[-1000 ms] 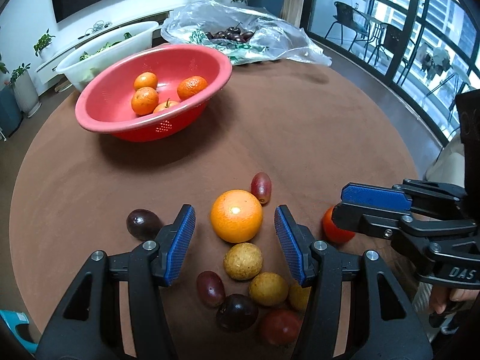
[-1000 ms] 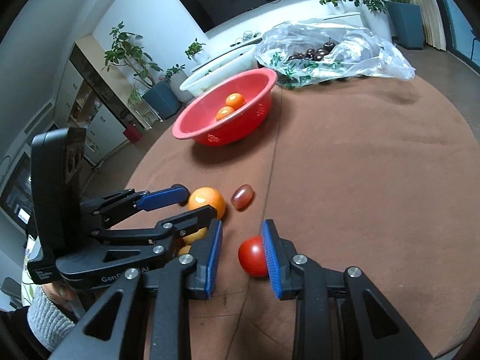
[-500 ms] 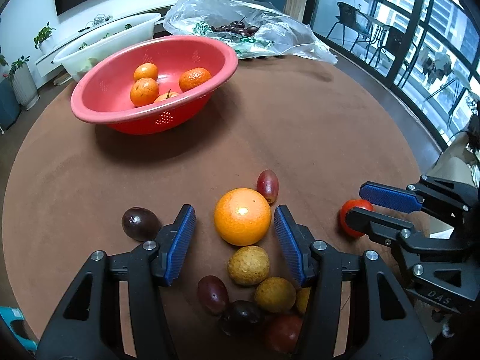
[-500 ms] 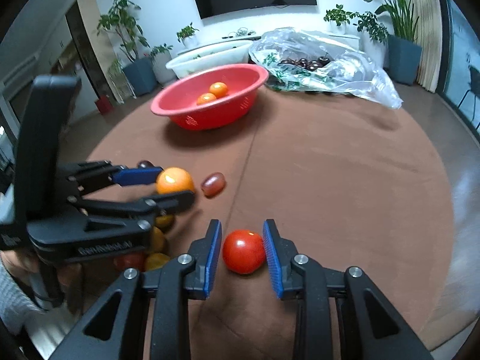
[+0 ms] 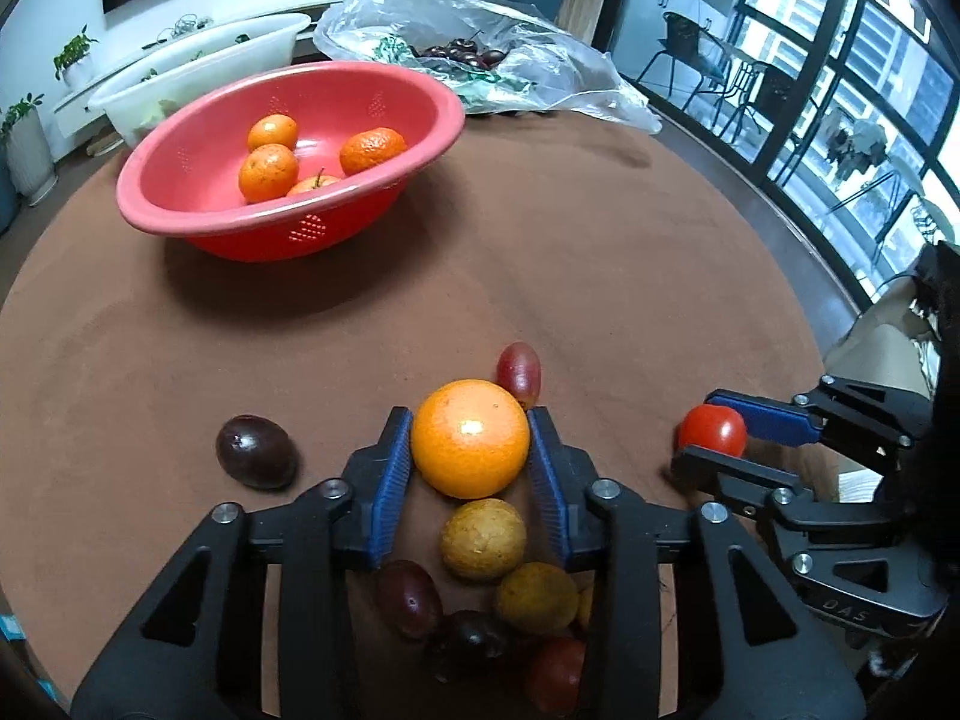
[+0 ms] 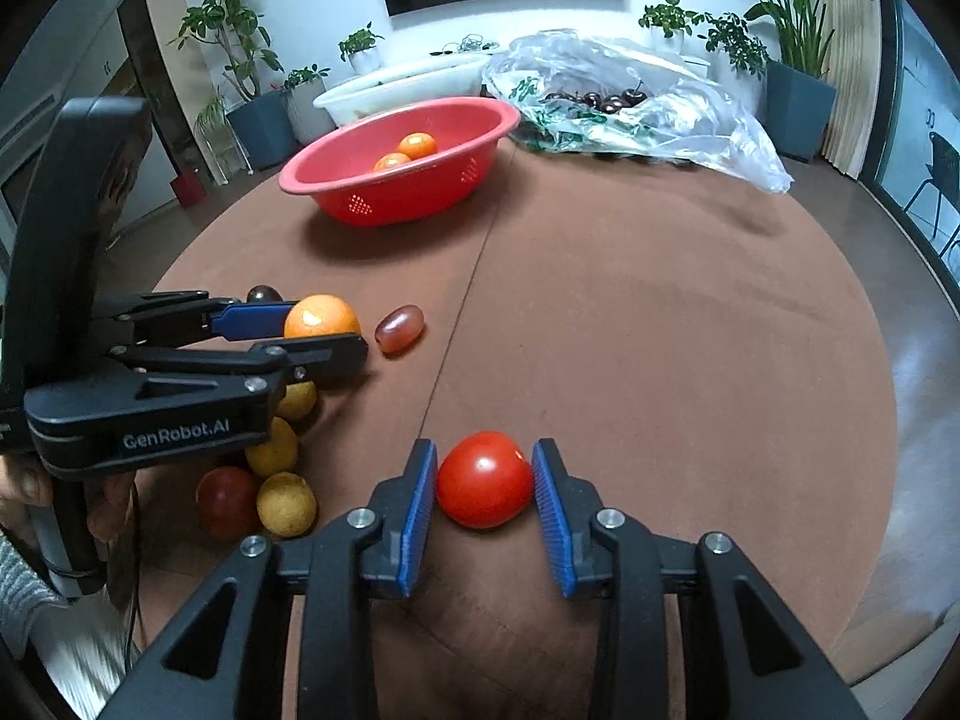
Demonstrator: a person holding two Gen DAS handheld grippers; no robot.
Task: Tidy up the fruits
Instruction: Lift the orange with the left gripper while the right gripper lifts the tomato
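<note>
My left gripper (image 5: 470,447) is shut on a large orange (image 5: 470,438), held just above a cluster of yellow and dark fruits (image 5: 483,540) on the brown table. My right gripper (image 6: 483,480) is shut on a red tomato (image 6: 485,478); it also shows in the left wrist view (image 5: 714,429). A red colander bowl (image 5: 288,222) with several small oranges (image 5: 268,172) stands at the far left. A reddish oval fruit (image 5: 519,365) lies just beyond the orange, and a dark purple fruit (image 5: 256,451) lies to its left.
A white tub (image 5: 198,78) stands behind the red bowl. A clear plastic bag with dark cherries (image 5: 462,54) lies at the back of the round table (image 5: 630,252). The left gripper (image 6: 300,336) shows at the left of the right wrist view.
My left gripper has closed onto the large orange. My right gripper has closed onto the tomato. Both views have shifted a little toward the red bowl.
</note>
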